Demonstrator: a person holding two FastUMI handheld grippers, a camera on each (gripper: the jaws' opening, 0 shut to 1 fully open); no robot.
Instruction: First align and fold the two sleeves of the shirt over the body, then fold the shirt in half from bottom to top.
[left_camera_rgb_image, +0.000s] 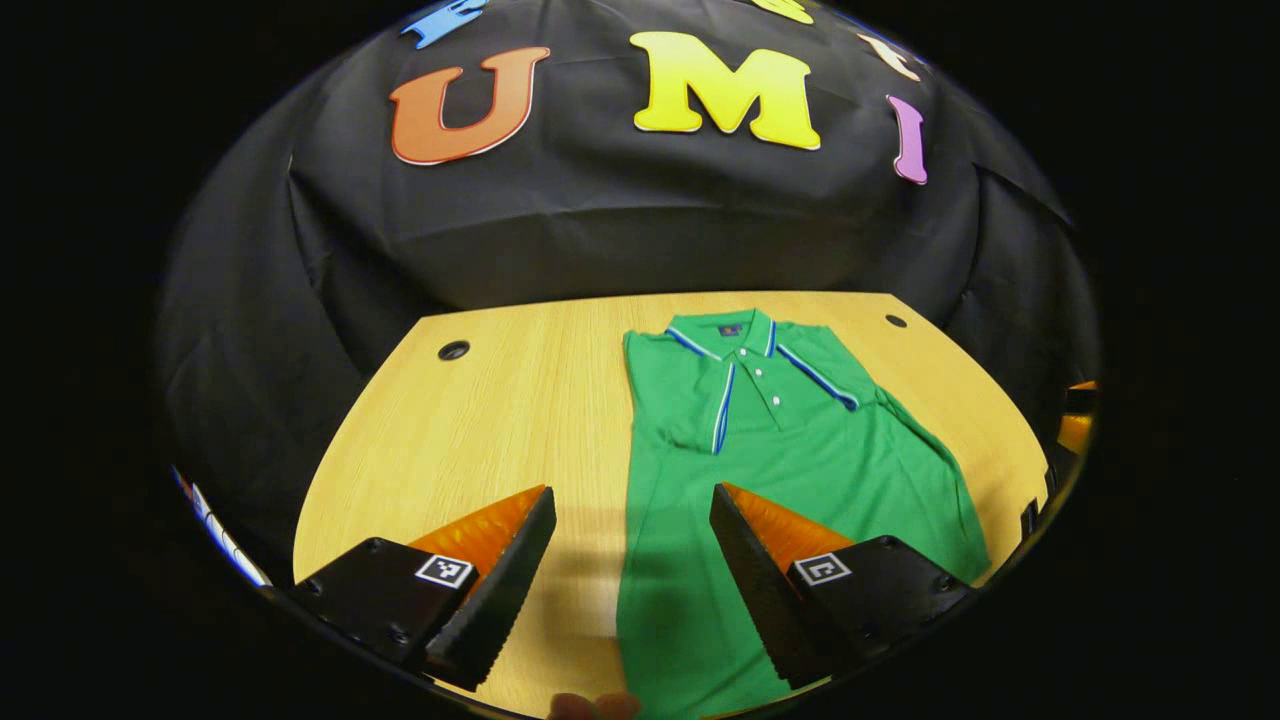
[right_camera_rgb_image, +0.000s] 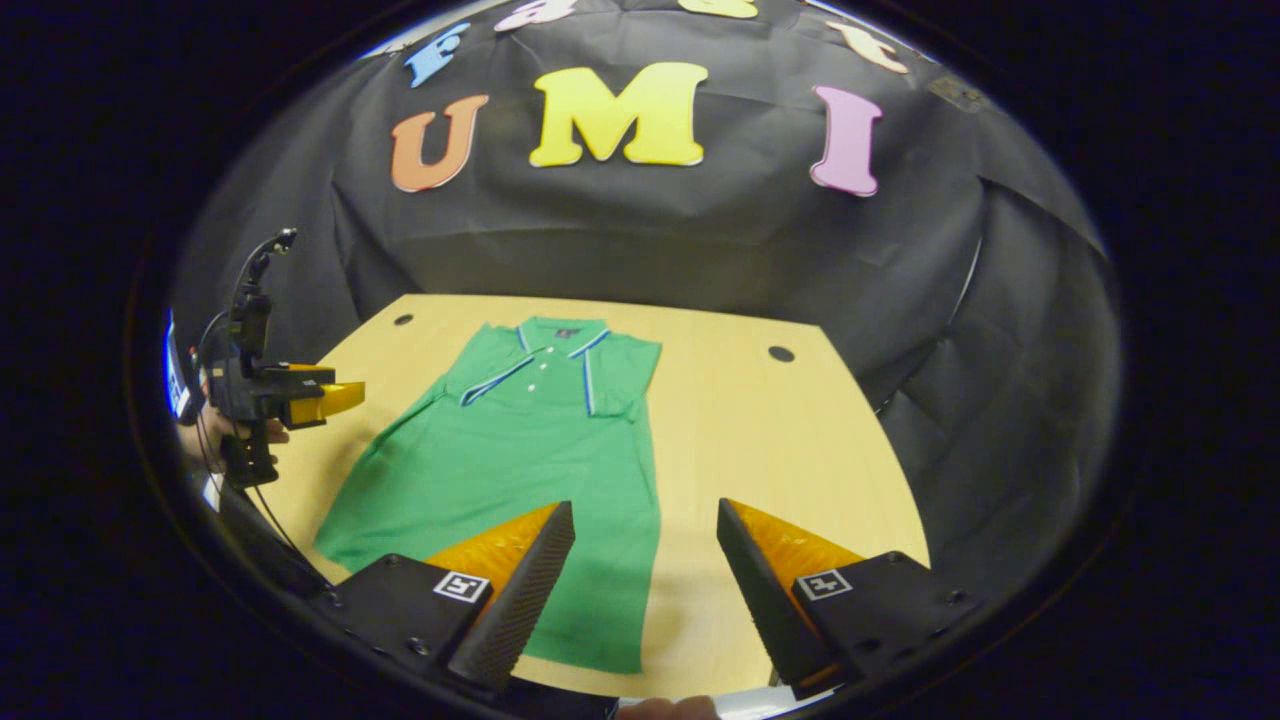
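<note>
A green polo shirt (left_camera_rgb_image: 800, 470) (right_camera_rgb_image: 500, 470) lies flat on the wooden table (left_camera_rgb_image: 480, 430), collar toward the wall. Both sleeves appear folded in over the chest, their striped cuffs beside the button placket. My left gripper (left_camera_rgb_image: 630, 490) hovers open above the shirt's left edge, over its lower half. My right gripper (right_camera_rgb_image: 643, 505) hovers open above the shirt's right edge near the hem. The left gripper (right_camera_rgb_image: 345, 395) also appears at the table's left side in the right gripper view, held up by a hand (right_camera_rgb_image: 205, 440). Neither gripper has cloth between its fingers.
The table (right_camera_rgb_image: 780, 440) has round cable holes near its back corners (left_camera_rgb_image: 453, 350) (left_camera_rgb_image: 896, 321) (right_camera_rgb_image: 781, 353). Bare wood lies on both sides of the shirt. The black cloth wall hangs close behind the table's far edge.
</note>
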